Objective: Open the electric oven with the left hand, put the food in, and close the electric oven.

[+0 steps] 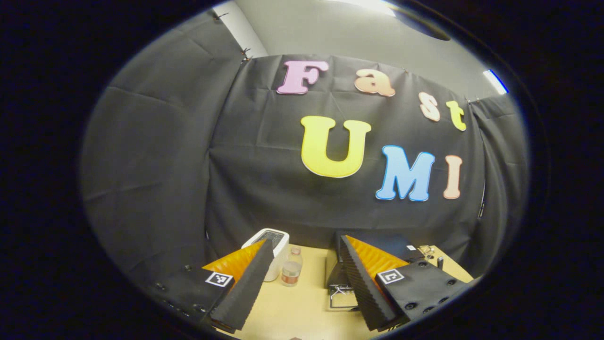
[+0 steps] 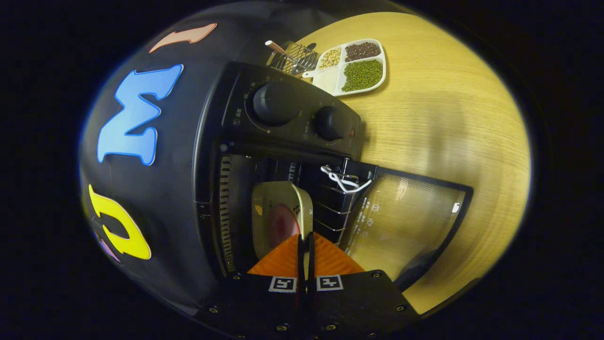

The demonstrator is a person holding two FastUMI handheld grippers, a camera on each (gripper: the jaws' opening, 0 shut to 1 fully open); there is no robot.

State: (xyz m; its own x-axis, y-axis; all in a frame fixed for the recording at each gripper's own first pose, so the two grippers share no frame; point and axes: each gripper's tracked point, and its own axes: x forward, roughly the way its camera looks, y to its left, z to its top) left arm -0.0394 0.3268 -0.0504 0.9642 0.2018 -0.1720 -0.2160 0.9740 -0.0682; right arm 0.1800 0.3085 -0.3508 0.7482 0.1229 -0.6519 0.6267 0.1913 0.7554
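In the right gripper view the black electric oven (image 2: pixel 283 118) with two knobs stands on the wooden table, its glass door (image 2: pixel 406 222) swung fully open. My right gripper (image 2: pixel 305 241) is shut on the rim of a cream plate (image 2: pixel 276 203) that carries a reddish piece of food (image 2: pixel 283 224). The plate sits inside the oven's mouth, seen nearly edge-on. My left gripper (image 1: pixel 306 242) is open and empty, raised above the table and facing the booth wall. Behind its right finger shows part of the oven (image 1: pixel 396 245) and the open door (image 1: pixel 339 297).
A white divided tray (image 2: pixel 330 82) with beans and a wire holder (image 2: pixel 295 56) lie on the table beside the oven. In the left gripper view a white appliance (image 1: pixel 282 255) and a small jar (image 1: pixel 291 273) stand left of the oven. Bare tabletop (image 2: pixel 448 118) extends in front of the door.
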